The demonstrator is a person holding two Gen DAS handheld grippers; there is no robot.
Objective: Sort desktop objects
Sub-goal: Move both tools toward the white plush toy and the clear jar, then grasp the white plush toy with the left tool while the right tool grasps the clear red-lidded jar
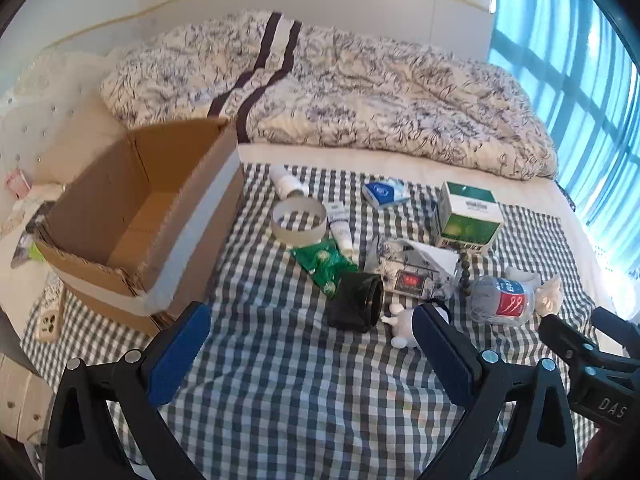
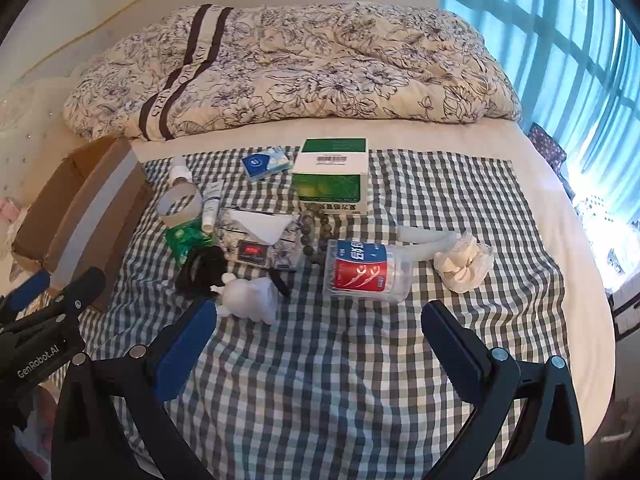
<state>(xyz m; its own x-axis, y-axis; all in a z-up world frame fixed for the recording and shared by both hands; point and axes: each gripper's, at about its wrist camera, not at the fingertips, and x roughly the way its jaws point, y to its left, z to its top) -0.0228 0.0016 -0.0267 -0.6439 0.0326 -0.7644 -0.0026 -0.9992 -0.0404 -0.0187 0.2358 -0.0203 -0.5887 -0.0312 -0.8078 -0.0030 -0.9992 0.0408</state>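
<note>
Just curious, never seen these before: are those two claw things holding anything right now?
Nothing is held. The left gripper and the right gripper both stand open above the grey-and-white checked cloth, nothing between their blue pads.

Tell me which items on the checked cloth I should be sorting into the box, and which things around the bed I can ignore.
To sort: tape roll, white tube, green packet, black lid, tissue pack, green box, blue packet, floss jar, beads, white figurine. Destination: cardboard box.

Ignore: floral duvet, power strip, curtain.
</note>
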